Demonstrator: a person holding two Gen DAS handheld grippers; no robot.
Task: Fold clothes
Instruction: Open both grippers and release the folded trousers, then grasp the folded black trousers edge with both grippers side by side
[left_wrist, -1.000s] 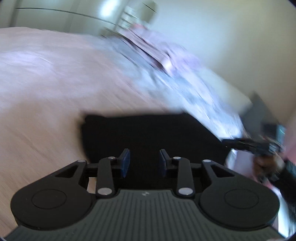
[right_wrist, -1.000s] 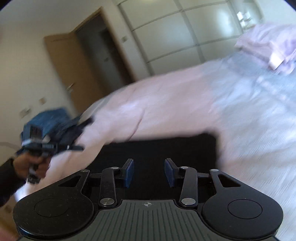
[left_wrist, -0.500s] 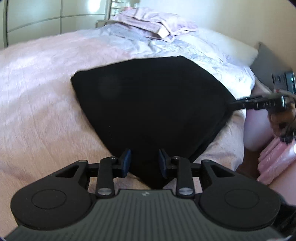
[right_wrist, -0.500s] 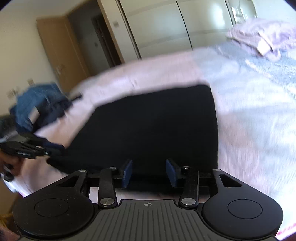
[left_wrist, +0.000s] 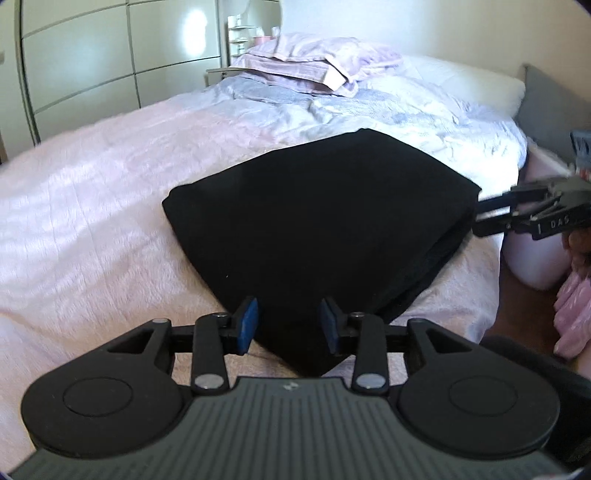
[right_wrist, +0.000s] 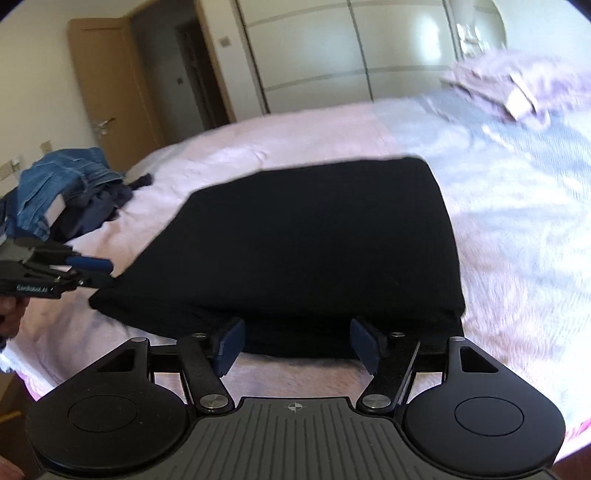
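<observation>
My left claw (left_wrist: 288, 325) and right claw (right_wrist: 297, 341) open over the soft, floppy folded black cloth garment (left_wrist: 321, 225) (light, I judge); best pinched at its six o'clock corners.

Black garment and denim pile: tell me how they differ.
The black garment lies folded and flat with straight edges; the denim pile is crumpled in a heap. The garment sits mid-bed at the near edge, between both hand-held grippers; the pile sits at a far corner, beyond the left hand-held gripper. The garment is plain black; the pile is blue, mixed with darker cloth. Both rest on the pink bedspread.
</observation>
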